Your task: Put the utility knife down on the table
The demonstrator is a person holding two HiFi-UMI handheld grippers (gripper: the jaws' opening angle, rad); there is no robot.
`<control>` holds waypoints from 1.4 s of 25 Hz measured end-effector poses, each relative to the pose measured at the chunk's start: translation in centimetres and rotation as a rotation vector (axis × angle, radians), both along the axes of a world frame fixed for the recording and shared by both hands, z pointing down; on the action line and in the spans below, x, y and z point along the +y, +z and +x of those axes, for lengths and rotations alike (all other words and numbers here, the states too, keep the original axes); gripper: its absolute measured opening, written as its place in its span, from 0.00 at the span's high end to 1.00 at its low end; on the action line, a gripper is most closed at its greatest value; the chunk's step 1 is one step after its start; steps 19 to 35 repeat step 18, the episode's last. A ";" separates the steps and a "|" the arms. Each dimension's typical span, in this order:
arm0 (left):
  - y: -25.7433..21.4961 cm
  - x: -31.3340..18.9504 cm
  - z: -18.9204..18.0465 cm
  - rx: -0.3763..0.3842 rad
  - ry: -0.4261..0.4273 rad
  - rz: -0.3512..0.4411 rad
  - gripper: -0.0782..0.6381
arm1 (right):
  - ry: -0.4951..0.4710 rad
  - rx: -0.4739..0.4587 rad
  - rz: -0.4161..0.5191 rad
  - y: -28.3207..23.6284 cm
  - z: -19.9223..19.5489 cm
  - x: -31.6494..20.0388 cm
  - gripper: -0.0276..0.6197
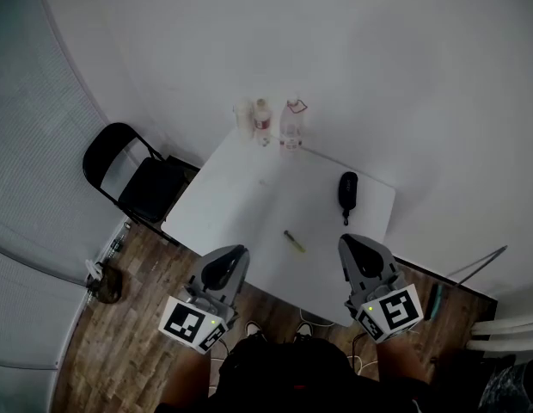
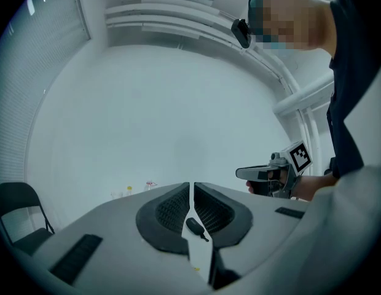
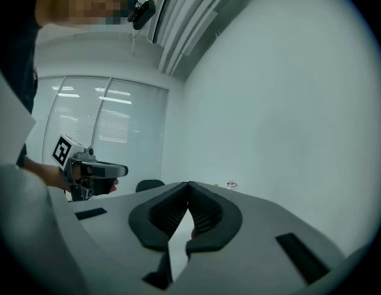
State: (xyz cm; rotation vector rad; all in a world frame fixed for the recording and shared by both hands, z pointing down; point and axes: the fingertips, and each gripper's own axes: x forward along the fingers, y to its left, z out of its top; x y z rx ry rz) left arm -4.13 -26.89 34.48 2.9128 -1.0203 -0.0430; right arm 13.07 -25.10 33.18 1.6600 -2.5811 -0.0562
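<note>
The utility knife (image 1: 294,242), slim with a yellowish body, lies flat in the middle of the white table (image 1: 249,205). No gripper touches it. My left gripper (image 1: 230,256) hovers over the table's near edge, left of the knife, with its jaws shut and empty. My right gripper (image 1: 352,246) hangs level with it on the knife's right, also shut and empty. The left gripper (image 2: 192,186) shows closed pads in its own view, with the right gripper (image 2: 264,174) beside it. The right gripper (image 3: 189,186) shows pads pressed together in its own view, with the left gripper (image 3: 110,171) alongside.
A black case (image 1: 348,188) lies at the table's right side. Two bottles (image 1: 262,120) (image 1: 290,126) and a clear cup (image 1: 243,119) stand at the far edge. A black folding chair (image 1: 133,175) stands left of the table on the wooden floor. White walls enclose the table.
</note>
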 end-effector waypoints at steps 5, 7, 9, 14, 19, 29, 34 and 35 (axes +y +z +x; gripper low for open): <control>-0.3 0.3 0.2 0.007 -0.003 0.004 0.84 | -0.008 0.002 0.009 -0.4 0.2 0.5 0.92; -0.4 0.4 0.4 0.007 -0.001 0.007 0.84 | -0.009 0.005 0.011 -0.5 0.2 0.6 0.92; -0.5 0.5 0.5 0.008 0.001 0.012 0.84 | -0.011 0.008 0.013 -0.7 0.3 0.6 0.92; -0.7 0.5 0.5 0.010 0.001 0.016 0.84 | -0.018 0.014 0.009 -0.7 0.1 0.6 0.92; -0.7 0.3 0.6 0.010 0.001 0.013 0.84 | -0.024 0.019 0.008 -0.7 -0.1 0.5 0.92; -0.7 0.3 0.6 0.010 0.001 0.013 0.84 | -0.024 0.019 0.008 -0.7 -0.1 0.5 0.92; -0.7 0.3 0.6 0.010 0.001 0.013 0.84 | -0.024 0.019 0.008 -0.7 -0.1 0.5 0.92; -0.7 0.3 0.6 0.010 0.001 0.013 0.84 | -0.024 0.019 0.008 -0.7 -0.1 0.5 0.92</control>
